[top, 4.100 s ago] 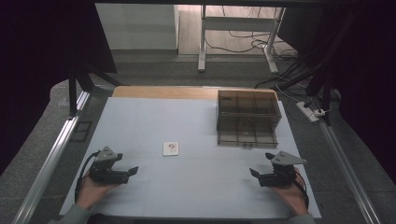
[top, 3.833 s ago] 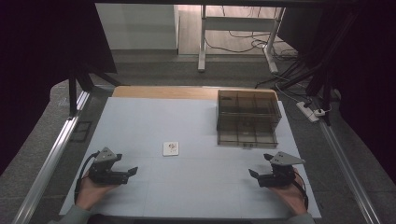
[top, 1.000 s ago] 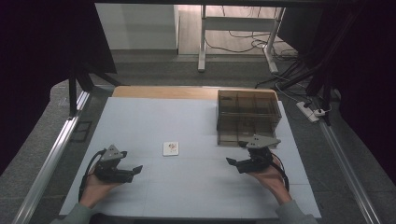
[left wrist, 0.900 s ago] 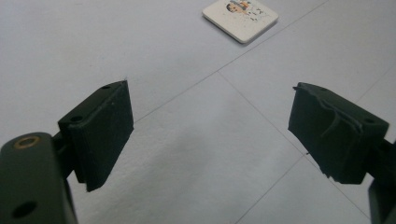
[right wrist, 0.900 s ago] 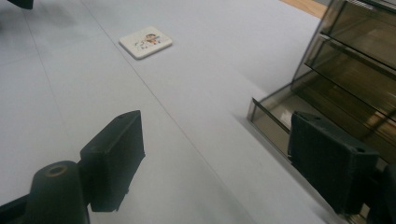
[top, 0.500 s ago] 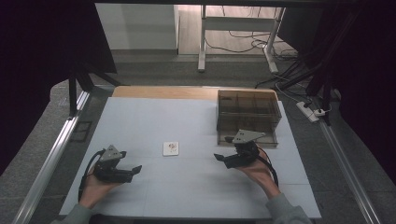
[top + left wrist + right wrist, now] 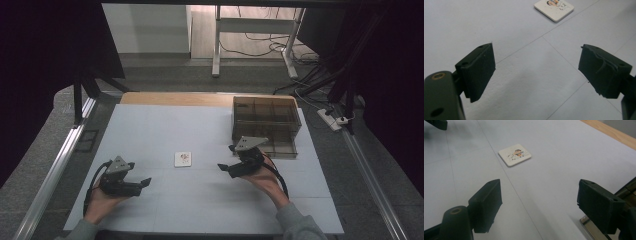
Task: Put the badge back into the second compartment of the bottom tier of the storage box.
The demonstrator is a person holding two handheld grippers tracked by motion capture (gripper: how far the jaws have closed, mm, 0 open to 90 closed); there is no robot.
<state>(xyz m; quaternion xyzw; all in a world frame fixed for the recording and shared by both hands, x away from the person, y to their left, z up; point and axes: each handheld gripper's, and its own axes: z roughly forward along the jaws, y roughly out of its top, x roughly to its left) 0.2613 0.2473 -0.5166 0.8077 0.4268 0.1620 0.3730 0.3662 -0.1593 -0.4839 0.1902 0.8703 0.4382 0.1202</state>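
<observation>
**Picture tile flat mid-bench, both grippers open and empty**

Small square white tile with a cartoon print lies flat on the pale sheet covering the bench, roughly centre, slightly toward the person's side. Nothing touching it.

Right gripper sits to the tile's right, near but apart, jaws pointing toward it. Jaws spread wide, nothing between them; in the right gripper view the tile shows ahead of the left-hand jaw, bare sheet in the gap. Grey three-cornered plate on top, cable trailing back along the hand.

Left gripper is near the front-left of the bench, well apart from the tile, jaws pointing right. Also wide open and empty; the left gripper view has the tile at the top edge, beyond the gap. Left hand wrapped round its body.

Smoky transparent compartment box stands at the back right of the bench, just behind the right gripper. Contents of compartments: can't tell.

Strip of bare wood shows at the far edge.
</observation>
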